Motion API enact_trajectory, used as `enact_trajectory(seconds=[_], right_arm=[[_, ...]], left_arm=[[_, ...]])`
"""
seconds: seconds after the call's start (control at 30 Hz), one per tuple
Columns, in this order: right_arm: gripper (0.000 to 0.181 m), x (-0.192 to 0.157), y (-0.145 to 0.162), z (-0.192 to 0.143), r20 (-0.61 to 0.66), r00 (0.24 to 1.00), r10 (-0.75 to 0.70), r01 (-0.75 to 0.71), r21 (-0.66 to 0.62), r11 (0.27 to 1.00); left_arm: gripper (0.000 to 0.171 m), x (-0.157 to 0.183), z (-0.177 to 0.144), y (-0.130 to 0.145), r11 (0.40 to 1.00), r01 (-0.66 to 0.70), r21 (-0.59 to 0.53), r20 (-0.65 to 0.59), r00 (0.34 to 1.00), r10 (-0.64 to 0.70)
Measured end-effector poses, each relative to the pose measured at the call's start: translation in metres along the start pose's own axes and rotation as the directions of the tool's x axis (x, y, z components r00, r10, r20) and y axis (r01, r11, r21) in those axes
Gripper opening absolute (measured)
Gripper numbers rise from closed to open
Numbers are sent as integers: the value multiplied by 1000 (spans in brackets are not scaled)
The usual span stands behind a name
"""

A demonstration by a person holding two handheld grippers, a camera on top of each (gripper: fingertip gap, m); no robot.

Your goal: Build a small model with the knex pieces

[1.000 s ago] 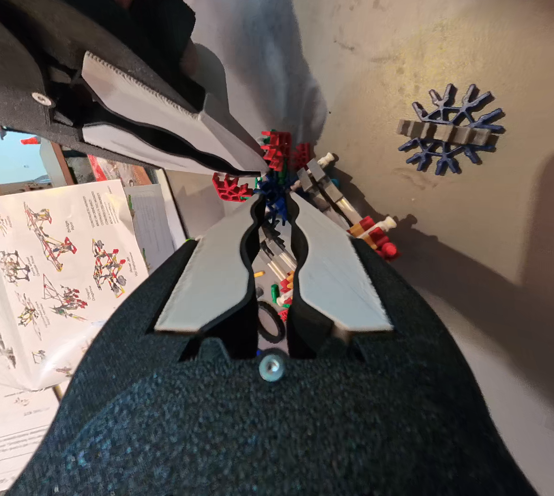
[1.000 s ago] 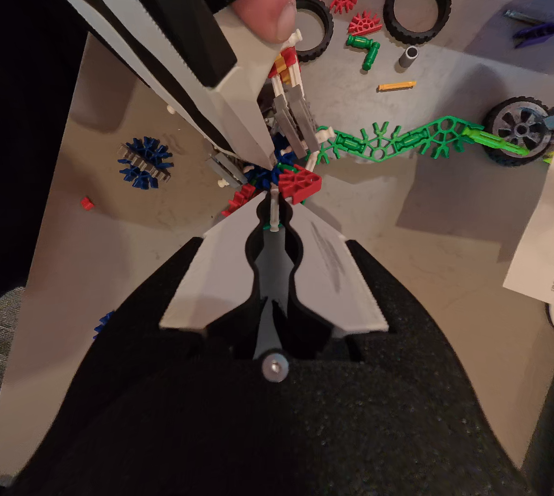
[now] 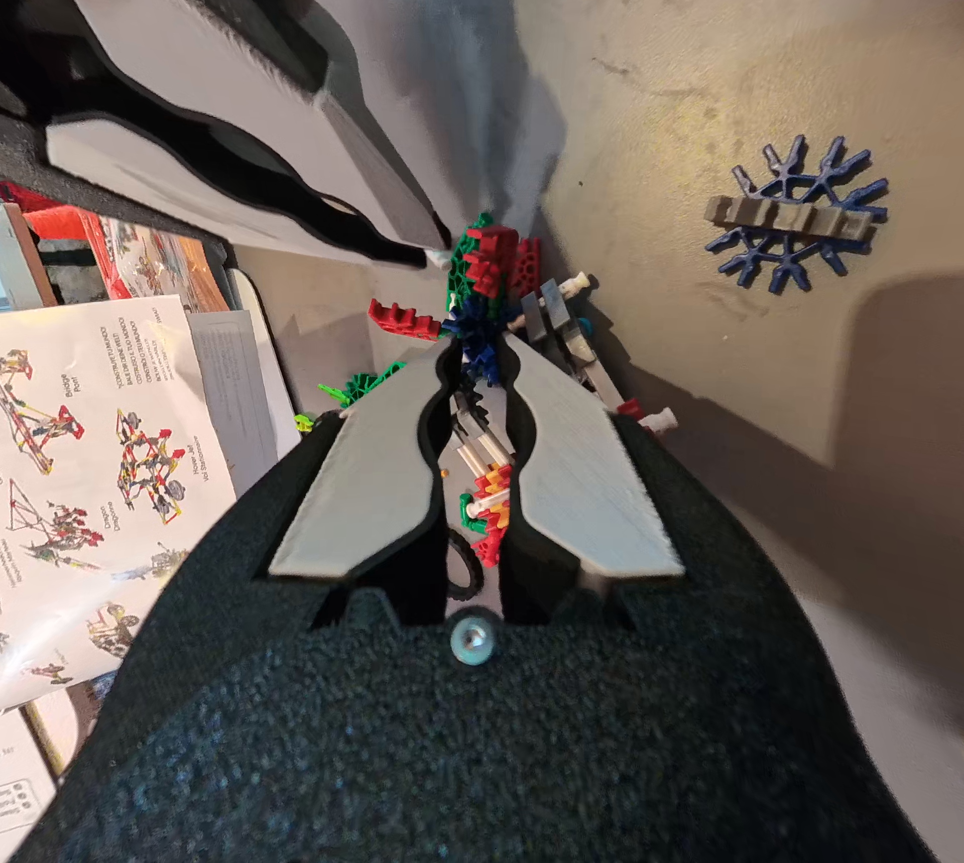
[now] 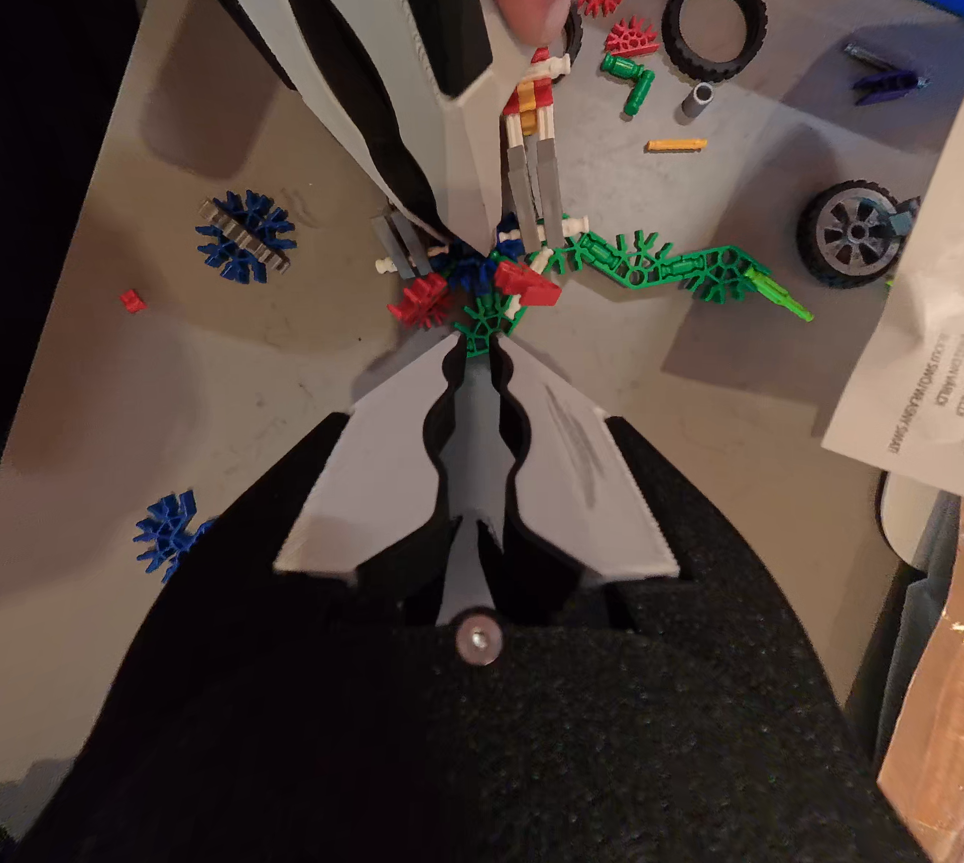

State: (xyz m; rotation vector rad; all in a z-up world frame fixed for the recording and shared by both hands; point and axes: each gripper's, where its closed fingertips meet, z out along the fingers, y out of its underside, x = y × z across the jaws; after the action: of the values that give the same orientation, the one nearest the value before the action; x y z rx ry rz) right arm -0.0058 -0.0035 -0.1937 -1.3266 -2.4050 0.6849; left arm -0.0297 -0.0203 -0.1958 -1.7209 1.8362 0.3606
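Left claw [image 3: 477,347] narrowed onto the blue connector [image 3: 472,342] of the rod-and-connector model [image 4: 501,259], held above the table [image 4: 600,394]; right claw [image 4: 477,342] apparently pinching its green connector [image 4: 485,319].

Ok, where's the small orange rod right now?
In the right wrist view, the orange rod lies upper right on the table, just below the grey tube and green pegs.

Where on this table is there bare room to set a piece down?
Free: the stretch between the red brick and right hand-held gripper; also below the green chain, left of the leaflet. Crowded: around the tyre.
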Motion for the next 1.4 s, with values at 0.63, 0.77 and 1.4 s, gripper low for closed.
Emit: enact_trajectory(seconds=[0.63, 0.77, 1.4], right_arm=[[6, 18, 24, 14, -52, 998, -38, 36, -41, 999], [6, 18, 24, 12, -52, 998, -41, 39, -42, 998], [6, 8, -6, 6, -150, 974, -169, 157, -89, 983]], left_arm=[[17, 15, 2, 12, 998, 63, -2, -24, 998, -63], [17, 14, 0, 15, 996, 93, 0, -21, 995, -93], [13, 3, -4, 13, 992, 123, 35, -1, 992, -123]])
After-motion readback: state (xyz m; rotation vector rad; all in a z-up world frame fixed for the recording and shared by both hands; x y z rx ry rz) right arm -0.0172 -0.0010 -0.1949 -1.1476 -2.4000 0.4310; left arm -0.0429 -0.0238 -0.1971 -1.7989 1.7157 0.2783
